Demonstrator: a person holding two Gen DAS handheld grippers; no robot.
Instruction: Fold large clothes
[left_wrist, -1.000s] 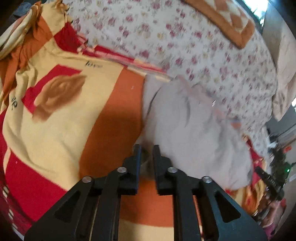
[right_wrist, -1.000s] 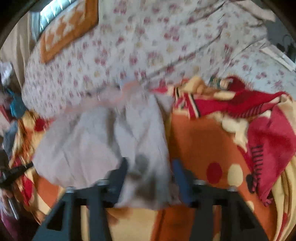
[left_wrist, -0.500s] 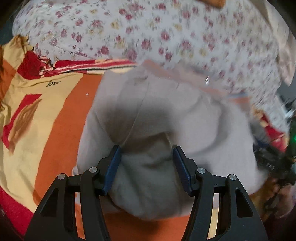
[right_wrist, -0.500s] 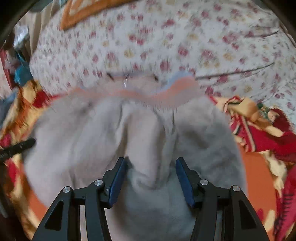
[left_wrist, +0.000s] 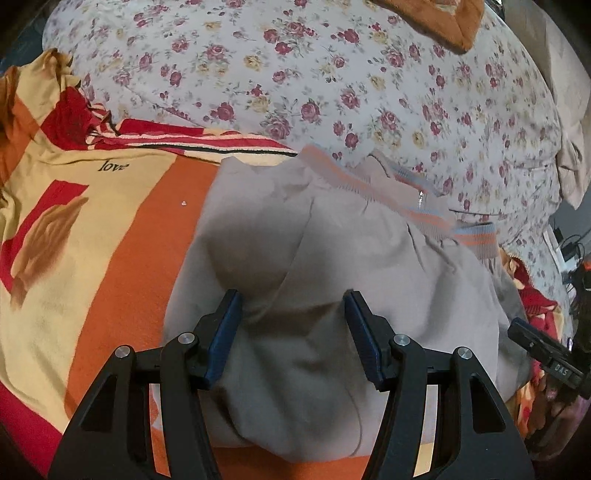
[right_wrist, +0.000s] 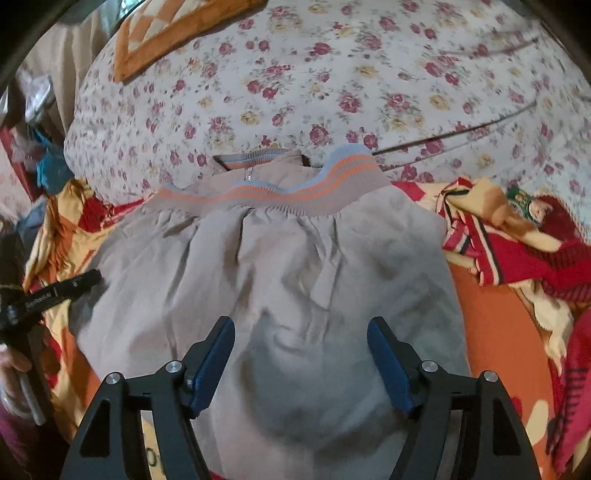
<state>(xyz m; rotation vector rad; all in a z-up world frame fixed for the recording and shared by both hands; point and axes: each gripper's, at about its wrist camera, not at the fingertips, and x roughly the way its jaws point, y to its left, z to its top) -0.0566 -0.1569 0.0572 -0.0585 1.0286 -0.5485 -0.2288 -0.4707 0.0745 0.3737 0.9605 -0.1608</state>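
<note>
Orange, red and cream blanket (left_wrist: 92, 229) covers the bed at left, a flat base for folding. On it lies the grey jacket (left_wrist: 332, 280), apparently folded once, its striped ribbed hem (right_wrist: 280, 195) at the far edge against the flowered quilt (left_wrist: 332, 81). The left gripper (left_wrist: 291, 317) hovers over the jacket's near-left part, jaws spread wide and holding nothing; the right gripper (right_wrist: 301, 343) does likewise further right, jaws released above the rumpled cloth. Both seem poised to smooth or take a fresh hold for the next fold. A crumpled red blanket edge (right_wrist: 517, 251) bunches at far right.
</note>
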